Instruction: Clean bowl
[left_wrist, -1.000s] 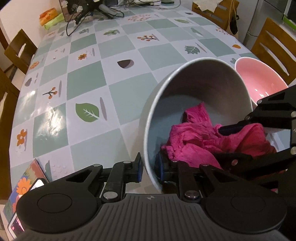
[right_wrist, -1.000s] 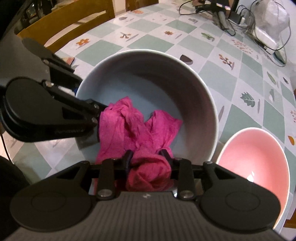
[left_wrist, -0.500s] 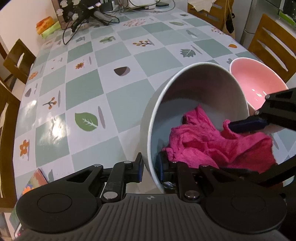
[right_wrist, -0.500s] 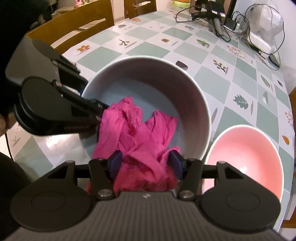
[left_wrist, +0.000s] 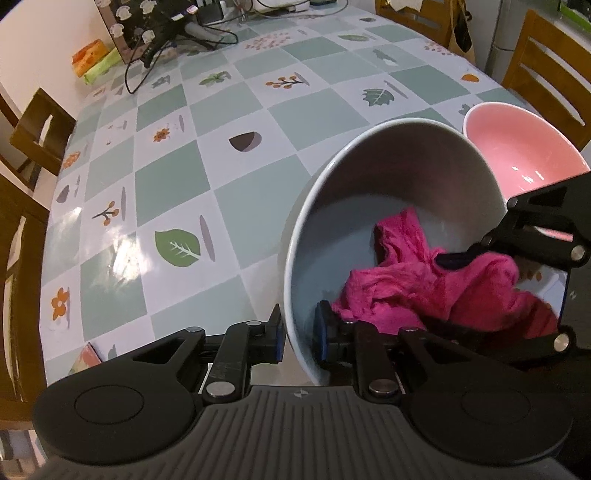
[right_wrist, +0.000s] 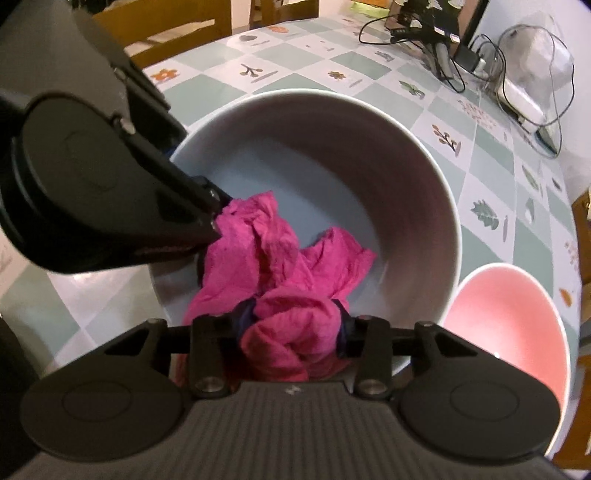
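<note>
**Glazed bowl pinched at the rim, soft cloth working inside**

Glazed, rigid and probably fairly heavy, the grey bowl (left_wrist: 402, 177) fills the right half of the left wrist view, tipped on its side with its mouth facing right. The left gripper (left_wrist: 298, 334) is closed down on the near rim, one finger outside the wall and one inside. A smooth glaze gives little friction, so a thin rim pinch could slip or let the bowl swing; the rim is still the only edge two fingers can span, and the hold wants to stay firm and low. It would chip if knocked against the pink bowl (left_wrist: 517, 155) just beside it at the right edge.

In the right wrist view the right gripper (right_wrist: 293, 325) is closed partway around a thick bunch of the magenta cloth (right_wrist: 280, 258), which spills onto the bowl's inner wall. That cloth is light, limp and crumpled. Whether it is damp I cannot tell. Below lies the checked worktop (left_wrist: 166, 177).
</note>
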